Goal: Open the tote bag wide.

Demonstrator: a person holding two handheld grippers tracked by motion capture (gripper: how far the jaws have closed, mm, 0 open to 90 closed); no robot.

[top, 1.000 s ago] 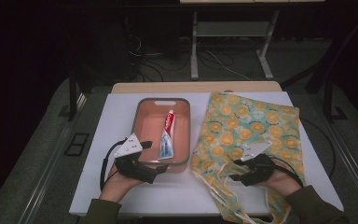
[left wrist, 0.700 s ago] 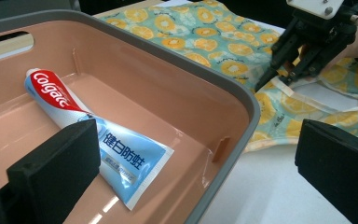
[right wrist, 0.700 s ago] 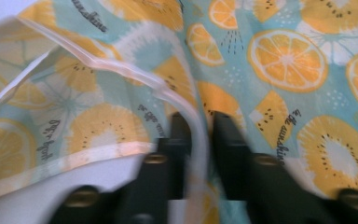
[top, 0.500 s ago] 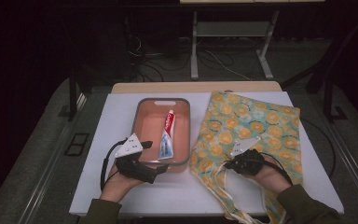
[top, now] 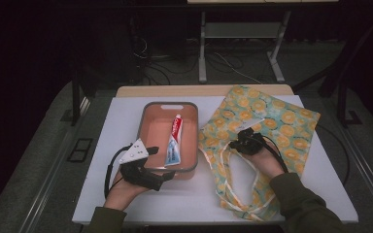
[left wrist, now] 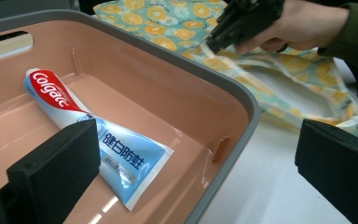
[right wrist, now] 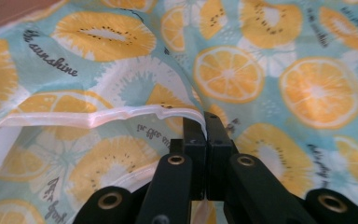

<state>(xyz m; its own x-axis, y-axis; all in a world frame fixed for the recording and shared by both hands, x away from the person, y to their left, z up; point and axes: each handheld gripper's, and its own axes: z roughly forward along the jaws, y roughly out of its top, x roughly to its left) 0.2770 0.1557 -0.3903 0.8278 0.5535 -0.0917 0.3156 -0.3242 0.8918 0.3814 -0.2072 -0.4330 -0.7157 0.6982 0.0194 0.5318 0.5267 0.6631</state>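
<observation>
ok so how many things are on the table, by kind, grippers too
toothpaste tube: 1
pink tray with grey rim: 1
orange-print cloth bag: 1
grippers: 2, the left gripper open by the tray's near rim, the right gripper shut on the bag's white-edged rim
total: 5

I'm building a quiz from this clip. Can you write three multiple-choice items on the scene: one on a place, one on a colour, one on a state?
1. Where does the toothpaste tube lie?
A. in the bin
B. on the bag
C. on the floor

2. What colour is the inside of the bin?
A. green
B. peach pink
C. white

3. How does the right gripper stand?
A. wide open
B. shut on the tube
C. shut on the bag's edge

Answers: 1 A, the tube rests on the bin's floor. 2 B, its walls show peach pink. 3 C, the jaws pinch the white hem of the fruit-print bag.
</observation>
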